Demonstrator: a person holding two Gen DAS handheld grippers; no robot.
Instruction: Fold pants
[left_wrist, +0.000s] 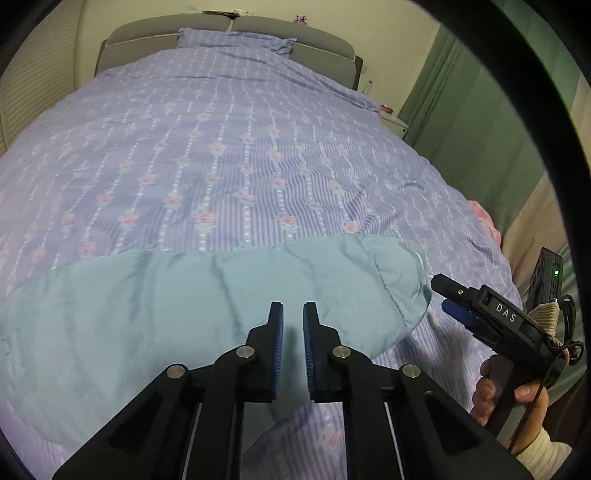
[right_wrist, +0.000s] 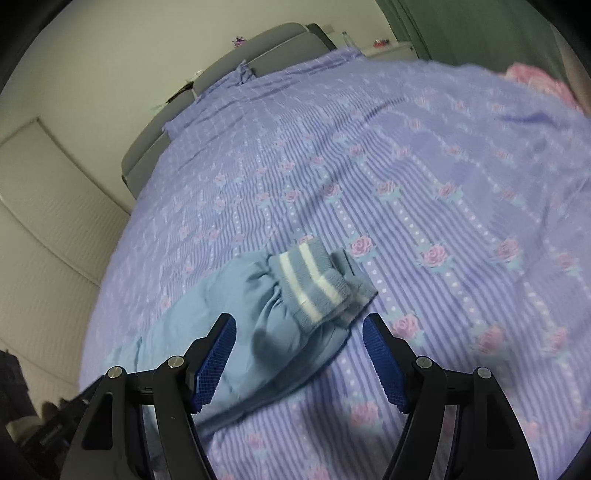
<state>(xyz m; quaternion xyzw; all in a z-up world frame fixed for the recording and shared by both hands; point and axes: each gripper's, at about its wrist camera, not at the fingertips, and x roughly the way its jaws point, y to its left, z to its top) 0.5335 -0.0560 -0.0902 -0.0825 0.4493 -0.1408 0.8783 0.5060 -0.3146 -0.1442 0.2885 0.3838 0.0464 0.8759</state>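
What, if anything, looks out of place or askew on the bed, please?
The pants lie rumpled, the striped cuff twisted over the leg. A pink cloth is bunched at the bed's far edge. Nothing looks spilled or damaged.

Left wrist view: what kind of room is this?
Almost certainly a home bedroom. A bed with a floral lilac duvet, a matching pillow against a grey padded headboard, and a white nightstand beside green curtains.
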